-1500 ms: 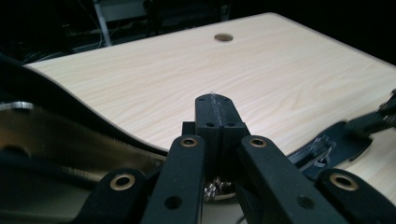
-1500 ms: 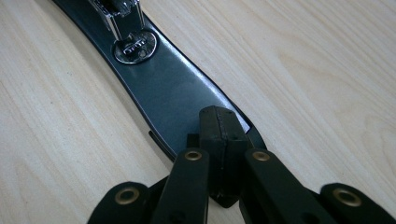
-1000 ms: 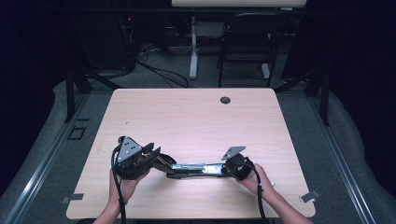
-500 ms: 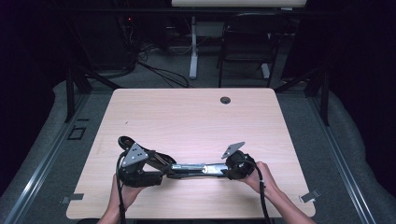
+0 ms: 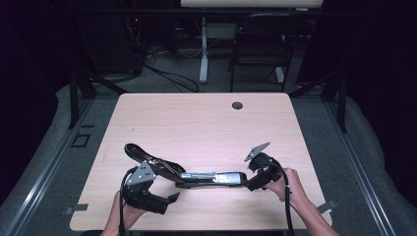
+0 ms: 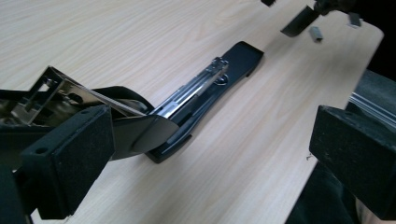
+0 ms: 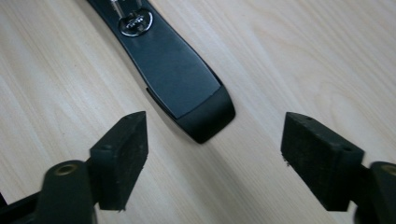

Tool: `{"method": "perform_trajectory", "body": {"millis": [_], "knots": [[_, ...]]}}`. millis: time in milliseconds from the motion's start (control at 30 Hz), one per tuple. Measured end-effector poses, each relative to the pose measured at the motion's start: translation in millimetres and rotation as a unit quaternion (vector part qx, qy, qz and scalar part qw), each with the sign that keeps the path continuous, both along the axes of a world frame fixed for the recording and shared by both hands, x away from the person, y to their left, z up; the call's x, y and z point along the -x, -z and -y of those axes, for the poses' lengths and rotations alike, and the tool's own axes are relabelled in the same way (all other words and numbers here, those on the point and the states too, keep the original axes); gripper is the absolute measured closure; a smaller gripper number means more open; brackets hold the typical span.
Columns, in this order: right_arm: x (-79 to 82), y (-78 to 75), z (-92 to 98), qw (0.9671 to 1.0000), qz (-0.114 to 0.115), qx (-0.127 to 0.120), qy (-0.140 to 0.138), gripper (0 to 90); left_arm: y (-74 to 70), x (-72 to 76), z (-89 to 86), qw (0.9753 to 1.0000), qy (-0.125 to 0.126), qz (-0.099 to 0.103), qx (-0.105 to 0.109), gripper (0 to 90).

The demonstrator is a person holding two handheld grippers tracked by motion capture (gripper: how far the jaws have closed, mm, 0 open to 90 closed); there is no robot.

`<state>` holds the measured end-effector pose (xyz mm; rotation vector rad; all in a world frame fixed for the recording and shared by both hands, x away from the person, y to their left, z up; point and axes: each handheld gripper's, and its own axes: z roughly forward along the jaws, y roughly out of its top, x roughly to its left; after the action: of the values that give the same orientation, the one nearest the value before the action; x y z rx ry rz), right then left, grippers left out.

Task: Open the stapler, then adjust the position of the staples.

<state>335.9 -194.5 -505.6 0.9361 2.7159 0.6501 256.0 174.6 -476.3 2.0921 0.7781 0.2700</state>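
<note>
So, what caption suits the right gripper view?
Open right gripper poised just short of a black stapler's base tip on the wooden table.

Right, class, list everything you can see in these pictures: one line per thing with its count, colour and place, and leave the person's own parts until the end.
Long black and silver metal stapler: one, swung open, lying lengthwise on the near part of the table, between the two grippers.
Light wooden rectangular table: one, pale wood grain, centre of the high view.
Round dark cable hole: one, near the table's far edge.
Dark chair: one, on the floor beyond the table.
White desk leg: one, beyond the table, left of the chair.
Left gripper: one, black, jaws open, beside the stapler's raised top.
Right gripper: one, black, jaws open around the stapler's base end, not touching.
</note>
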Motion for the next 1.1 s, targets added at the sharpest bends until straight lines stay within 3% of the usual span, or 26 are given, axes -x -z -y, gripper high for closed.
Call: {"method": "perform_trajectory", "body": {"millis": [167,200,233,367,433,467,500,533,567,600,700,833,900,933,967,1100], "knots": [[-0.3,-6.0,16.5,0.9992,0.008,-0.007,0.039,4.3,2.5,0.4,-10.3,0.9999,-0.004,-0.013,0.005,0.4],[-1.7,-14.6,21.9,0.9983,-0.037,0.027,0.037,3.4,3.5,0.6,-12.9,0.9998,-0.005,-0.019,0.006,0.4],[-2.1,-19.6,27.0,0.9962,-0.051,0.054,0.046,2.6,3.8,0.8,-14.8,0.9998,-0.004,-0.021,0.003,0.4],[-2.1,-23.3,41.7,0.9911,-0.055,0.094,0.077,1.4,7.8,3.6,-21.5,0.9994,-0.009,-0.034,-0.003,0.3],[-2.3,-28.3,48.3,0.986,-0.059,0.127,0.09,1.6,9.4,4.1,-26.4,0.9991,-0.013,-0.039,-0.006,0.3],[-2.1,-28.9,51.8,0.9864,-0.063,0.123,0.089,1.8,10.2,3.9,-29.1,0.999,-0.017,-0.042,-0.005,0.3],[-0.7,-20.6,55.4,0.9926,-0.053,0.052,0.096,2.2,10.8,3.1,-32.0,0.9989,-0.02,-0.043,-0.005,0.3],[0.5,-16.2,58.2,0.9936,-0.044,0.017,0.103,2.4,11.3,2.4,-34.1,0.9987,-0.023,-0.046,-0.003,0.3],[0.9,-15.7,61.1,0.9935,-0.046,0.013,0.104,2.8,11.6,1.0,-37.4,0.9985,-0.027,-0.047,-0.005,0.3],[2.5,-7.9,63.2,0.992,-0.028,-0.039,0.117,2.9,12.0,-0.2,-40.3,0.9983,-0.035,-0.047,-0.006,0.3],[6.9,-4.8,74.7,0.9896,-0.045,-0.037,0.131,3.8,13.4,-3.7,-44.1,0.9975,-0.043,-0.055,-0.007,0.3],[12.4,3.0,86.3,0.988,-0.073,-0.013,0.135,4.3,15.7,-6.4,-45.6,0.9968,-0.048,-0.063,-0.011,0.2],[14.8,8.2,89.8,0.9873,-0.087,0.0,0.133,8.6,16.4,-6.9,-46.4,0.9967,-0.051,-0.062,-0.013,0.2],[16.9,12.5,89.7,0.9865,-0.08,-0.008,0.142,11.5,16.4,-6.9,-47.0,0.9965,-0.053,-0.064,-0.013,0.2],[16.6,11.7,90.7,0.9867,-0.096,0.01,0.131,14.4,16.5,-7.2,-47.5,0.9964,-0.054,-0.063,-0.013,0.2],[19.0,19.3,88.2,0.9841,-0.123,0.033,0.123,20.3,17.5,-9.7,-49.3,0.9958,-0.057,-0.07,-0.016,0.2]]}}
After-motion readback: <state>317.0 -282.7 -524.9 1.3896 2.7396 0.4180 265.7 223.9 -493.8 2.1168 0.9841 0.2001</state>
